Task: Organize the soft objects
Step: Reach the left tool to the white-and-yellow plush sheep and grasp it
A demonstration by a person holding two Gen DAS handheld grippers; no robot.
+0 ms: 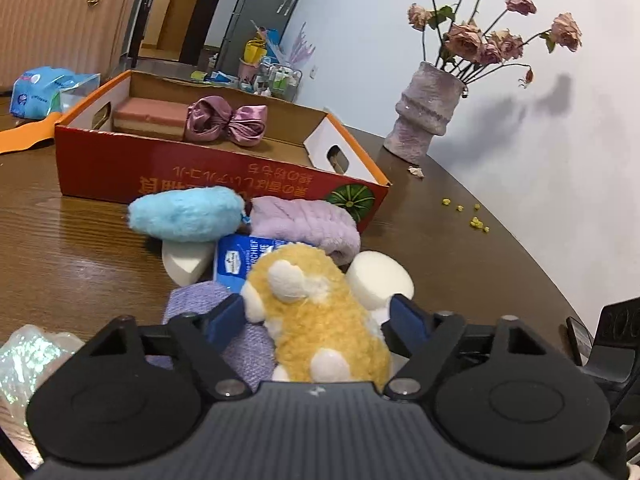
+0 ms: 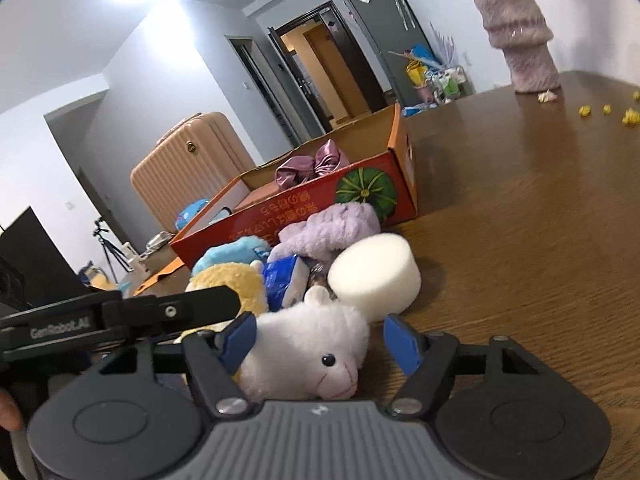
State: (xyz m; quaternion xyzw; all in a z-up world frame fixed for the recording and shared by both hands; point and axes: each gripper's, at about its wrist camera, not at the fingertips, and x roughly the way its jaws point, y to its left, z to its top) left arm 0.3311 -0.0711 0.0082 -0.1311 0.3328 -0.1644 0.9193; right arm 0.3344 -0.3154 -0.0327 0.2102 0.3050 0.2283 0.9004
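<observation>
A pile of soft things lies on the wooden table before a red cardboard box (image 1: 224,168). My left gripper (image 1: 316,316) is open, its jaws on either side of a yellow and white plush (image 1: 316,312). My right gripper (image 2: 318,338) is open around a white lamb plush (image 2: 308,352); the left pad touches it, the right pad stands apart. Behind lie a blue plush (image 1: 186,214), a lilac fluffy cloth (image 1: 308,222), a round white sponge (image 2: 374,276), a blue tissue pack (image 1: 240,258) and a purple knit cloth (image 1: 224,320). The box holds a satin scrunchie (image 1: 226,120) and a pink sponge (image 1: 150,118).
A fuzzy pink vase (image 1: 426,116) with dried roses stands at the back right near the table's curved edge, with yellow crumbs (image 1: 474,220) nearby. A blue wipes pack (image 1: 44,90) and a pink suitcase (image 1: 60,16) are at the back left. A shiny bag (image 1: 28,360) lies near left.
</observation>
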